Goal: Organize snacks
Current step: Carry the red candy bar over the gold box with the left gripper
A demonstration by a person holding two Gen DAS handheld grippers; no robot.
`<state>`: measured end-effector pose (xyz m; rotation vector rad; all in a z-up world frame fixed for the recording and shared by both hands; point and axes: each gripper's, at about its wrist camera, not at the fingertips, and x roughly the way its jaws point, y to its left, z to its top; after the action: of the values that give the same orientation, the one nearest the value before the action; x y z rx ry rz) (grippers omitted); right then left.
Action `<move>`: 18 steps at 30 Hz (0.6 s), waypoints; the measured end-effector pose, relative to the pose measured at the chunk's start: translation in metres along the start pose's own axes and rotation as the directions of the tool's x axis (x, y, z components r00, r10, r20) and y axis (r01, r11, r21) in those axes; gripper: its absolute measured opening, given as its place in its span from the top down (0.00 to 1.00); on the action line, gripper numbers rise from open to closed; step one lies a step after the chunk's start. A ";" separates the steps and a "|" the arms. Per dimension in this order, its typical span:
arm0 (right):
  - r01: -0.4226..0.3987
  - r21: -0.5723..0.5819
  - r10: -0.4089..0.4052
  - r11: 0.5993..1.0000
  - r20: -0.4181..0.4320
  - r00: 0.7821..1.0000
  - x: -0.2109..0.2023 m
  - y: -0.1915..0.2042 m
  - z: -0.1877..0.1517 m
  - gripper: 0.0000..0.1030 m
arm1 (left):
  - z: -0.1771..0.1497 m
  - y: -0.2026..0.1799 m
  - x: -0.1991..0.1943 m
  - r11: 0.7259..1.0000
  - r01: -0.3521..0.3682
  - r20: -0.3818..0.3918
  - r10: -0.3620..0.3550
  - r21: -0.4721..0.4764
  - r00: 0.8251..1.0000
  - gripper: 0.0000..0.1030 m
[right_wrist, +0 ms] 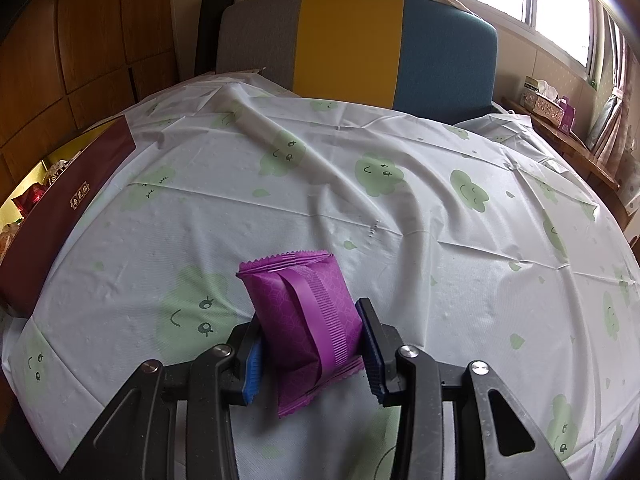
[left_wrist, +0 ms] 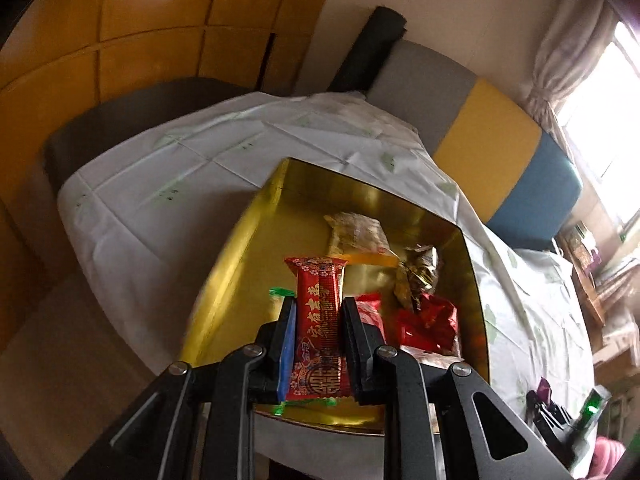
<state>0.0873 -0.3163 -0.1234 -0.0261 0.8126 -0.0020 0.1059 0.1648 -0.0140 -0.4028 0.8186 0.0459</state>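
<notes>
My left gripper [left_wrist: 319, 312] is shut on a red snack packet [left_wrist: 320, 320] with gold print and holds it above the near end of a gold-lined box [left_wrist: 256, 232]. Several wrapped snacks lie in the box, among them a pale packet [left_wrist: 356, 232], a gold-foil one [left_wrist: 416, 276] and a red one [left_wrist: 428, 320]. My right gripper [right_wrist: 310, 340] is shut on a purple snack packet [right_wrist: 308, 312] just above the tablecloth. The same box shows at the left edge of the right wrist view with its dark red outer wall [right_wrist: 68, 204].
The round table wears a white cloth with green cloud faces [right_wrist: 380, 172]. A grey, yellow and blue chair [right_wrist: 352, 40] stands behind it. A side shelf with tissue boxes [right_wrist: 548, 100] is at the right. My right gripper shows low right in the left wrist view [left_wrist: 560, 416].
</notes>
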 end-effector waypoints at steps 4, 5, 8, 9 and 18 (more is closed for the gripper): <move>-0.004 0.004 0.004 1.000 0.002 1.000 0.000 -0.001 0.000 0.60 | 0.003 -0.026 0.020 0.999 0.037 -0.030 -0.036 0.036 0.999 0.79; -0.004 0.004 0.004 1.000 0.002 1.000 0.000 -0.001 0.000 0.60 | 0.005 -0.031 0.026 0.999 0.027 -0.036 -0.025 0.046 0.999 0.78; -0.005 0.005 0.005 1.000 0.004 1.000 -0.001 -0.001 0.000 0.60 | 0.009 -0.047 0.052 0.996 0.003 -0.061 0.002 0.088 0.998 0.78; -0.005 0.004 0.005 1.000 0.003 1.000 -0.001 -0.001 0.000 0.60 | 0.009 -0.051 0.063 0.994 -0.017 -0.075 0.025 0.107 0.997 0.78; -0.015 0.015 0.015 1.000 0.007 1.000 0.000 -0.002 -0.001 0.60 | -0.008 -0.048 0.087 0.984 -0.093 -0.128 0.113 0.152 0.985 0.75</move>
<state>0.0867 -0.3188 -0.1237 -0.0057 0.8057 0.0060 0.1695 0.1075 -0.0656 -0.2273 0.9706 0.0555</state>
